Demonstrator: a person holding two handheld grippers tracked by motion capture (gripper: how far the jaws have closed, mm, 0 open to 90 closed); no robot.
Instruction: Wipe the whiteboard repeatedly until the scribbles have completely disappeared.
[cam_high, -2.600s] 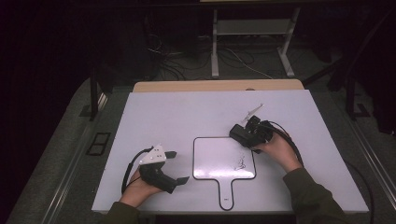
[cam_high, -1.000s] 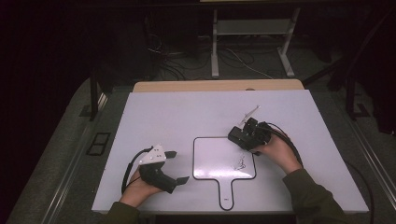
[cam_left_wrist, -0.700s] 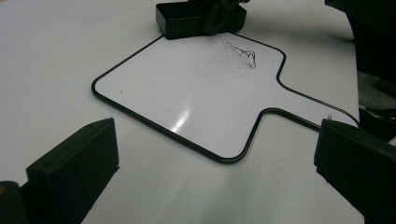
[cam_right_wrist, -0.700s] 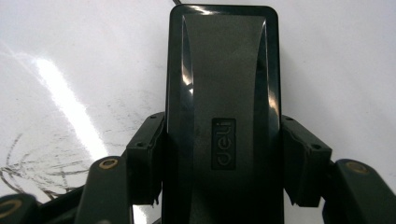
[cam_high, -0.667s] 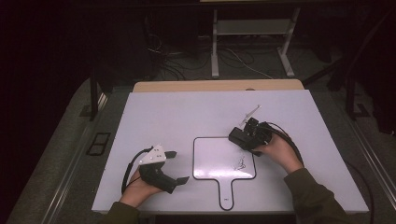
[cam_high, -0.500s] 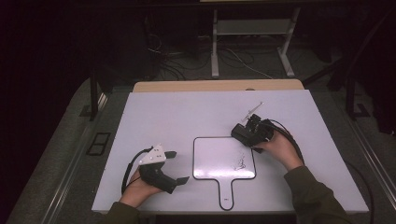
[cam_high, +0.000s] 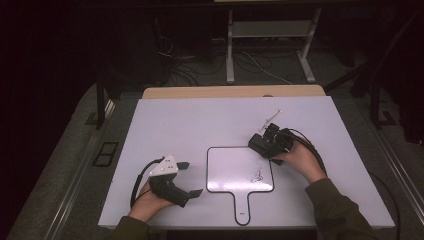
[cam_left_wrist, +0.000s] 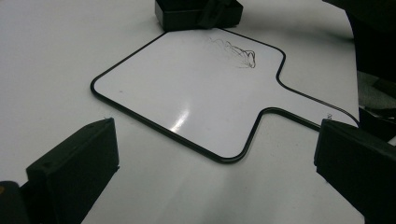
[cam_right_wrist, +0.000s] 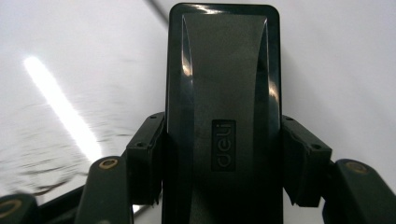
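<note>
Two tools are in use on the white worktop (cam_high: 200, 120). Left tool (cam_high: 192, 178), nearest the person's edge, rests in the left hand (cam_high: 147, 202) with its jaws spread wide and nothing between them; the grey plate sits on top and a cable loops behind it. Just ahead of those open jaws lies the small paddle-shaped whiteboard (cam_high: 235, 167), flat on the worktop, its handle pointing back toward the person. In the left gripper view, the whiteboard's (cam_left_wrist: 187, 88) black-edged corner sits between and beyond the two jaws, not touched by either.

Right tool (cam_high: 264, 145), held by the right hand (cam_high: 299, 159), is clamped on a black eraser (cam_high: 260, 144); in the right gripper view the jaws press both long sides of the eraser (cam_right_wrist: 223, 93), branded "deli". The eraser sits at the whiteboard's far right corner. A dark scribble (cam_high: 258, 175) remains on the whiteboard, on the near side of the eraser. Beyond the right tool, a thin pale rod-like item (cam_high: 269, 117) lies on the worktop; its identity cannot be determined.
</note>
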